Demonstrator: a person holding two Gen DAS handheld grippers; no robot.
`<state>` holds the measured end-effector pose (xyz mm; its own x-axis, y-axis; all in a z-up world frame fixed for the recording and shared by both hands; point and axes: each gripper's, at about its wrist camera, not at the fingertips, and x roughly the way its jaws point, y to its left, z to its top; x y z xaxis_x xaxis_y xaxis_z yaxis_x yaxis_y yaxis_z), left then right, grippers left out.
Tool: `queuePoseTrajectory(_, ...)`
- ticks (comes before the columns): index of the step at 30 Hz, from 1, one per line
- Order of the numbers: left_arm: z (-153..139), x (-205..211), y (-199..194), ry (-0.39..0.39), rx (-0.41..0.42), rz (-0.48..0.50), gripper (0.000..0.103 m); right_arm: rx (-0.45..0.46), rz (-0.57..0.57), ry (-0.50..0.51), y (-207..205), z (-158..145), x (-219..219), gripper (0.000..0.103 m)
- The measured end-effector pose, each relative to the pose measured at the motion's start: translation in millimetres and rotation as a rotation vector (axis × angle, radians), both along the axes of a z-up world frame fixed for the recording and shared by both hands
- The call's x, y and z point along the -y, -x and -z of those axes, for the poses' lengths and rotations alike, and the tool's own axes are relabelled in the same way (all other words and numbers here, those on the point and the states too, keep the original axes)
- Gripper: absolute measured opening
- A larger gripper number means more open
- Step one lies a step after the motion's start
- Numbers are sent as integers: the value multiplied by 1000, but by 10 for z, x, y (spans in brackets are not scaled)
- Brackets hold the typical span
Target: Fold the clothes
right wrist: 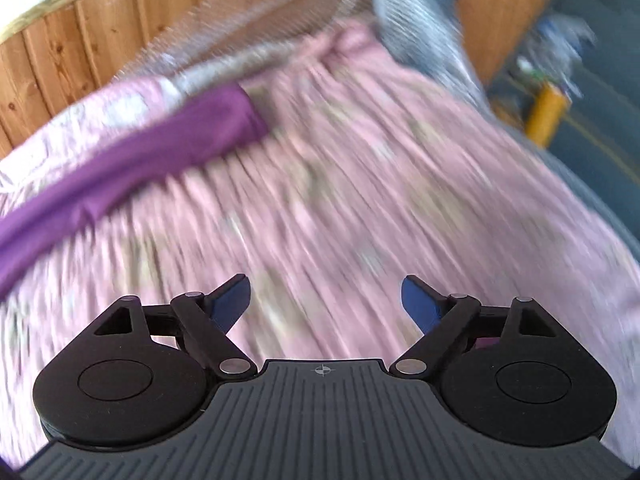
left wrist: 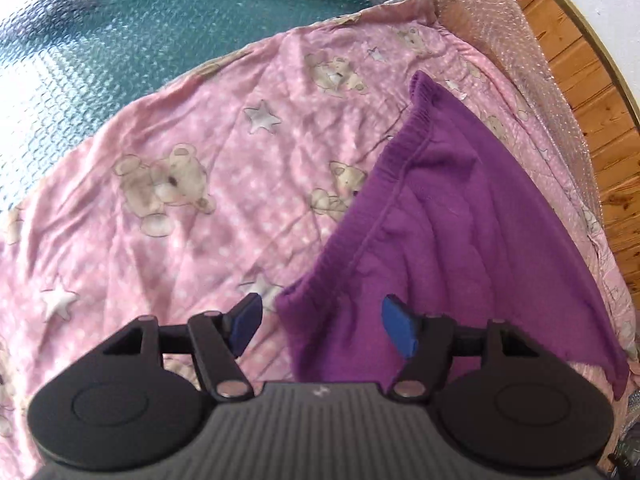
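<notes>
While your left tongs (left wrist: 320,326) stand apart over the purple garment's (left wrist: 460,216) waistband corner, poised to grip, your right tongs (right wrist: 326,300) hover apart, empty, above the pink bedsheet (left wrist: 180,128).

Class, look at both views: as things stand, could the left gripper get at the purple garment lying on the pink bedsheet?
Probably yes. The left gripper is open, and the purple garment lies right ahead with its near corner between the fingers; nothing lies over it on the pink bedsheet.
</notes>
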<state>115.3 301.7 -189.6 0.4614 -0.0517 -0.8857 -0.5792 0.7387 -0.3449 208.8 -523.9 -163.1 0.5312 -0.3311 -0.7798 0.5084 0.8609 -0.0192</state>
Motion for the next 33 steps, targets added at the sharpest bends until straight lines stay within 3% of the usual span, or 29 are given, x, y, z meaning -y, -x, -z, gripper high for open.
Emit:
queuePoseTrajectory(2,3,103,-109,-93,-36,19,9,-6,30,-22,310,-30,53,85)
queuePoseTrajectory(4,-81,2,-48,-127,-39,-39,8,4,61,-32,601,-83,147,85)
queuePoseTrajectory(8,-177,-320,168,-95,-50,-131,8,14,109,-40,1103,-216,403,87)
queuePoseTrajectory(11,-113,-282,169,-95,-65,-100,8,12,139,-36,1380,-255,621,87)
queuePoseTrajectory(13,-34,-214,160,-95,-61,-91,10,26,172,-96,1553,-237,785,86)
queuePoseTrajectory(16,44,-181,232,-85,-43,-150,24,77,235,-268,1800,-134,1047,77)
queuePoseTrajectory(19,46,-131,321,-61,1,-184,39,158,272,-422,1992,39,1188,76)
queuePoseTrajectory(20,19,-138,318,-62,5,-178,47,175,273,-442,2013,99,1209,73)
queuePoseTrajectory(24,-89,-163,302,-64,22,-153,50,200,243,-474,1859,309,1219,69)
queuePoseTrajectory(25,-116,-169,298,-64,26,-147,47,198,230,-476,1794,350,1211,58)
queuePoseTrajectory(26,-143,-176,294,-65,30,-141,16,180,216,-453,1726,362,1189,20)
queuePoseTrajectory(27,-170,-182,290,-65,34,-134,9,169,208,-432,1672,352,1166,0)
queuePoseTrajectory(29,-224,-195,282,-66,42,-122,8,204,223,-406,1676,160,1128,0)
queuePoseTrajectory(31,-278,-207,274,-67,50,-110,8,305,237,-406,1782,-141,1120,0)
queuePoseTrajectory(32,-305,-214,270,-68,54,-103,8,318,248,-405,1828,-220,1117,0)
queuePoseTrajectory(33,-313,-223,269,-69,52,-94,8,276,251,-389,1821,-173,1100,0)
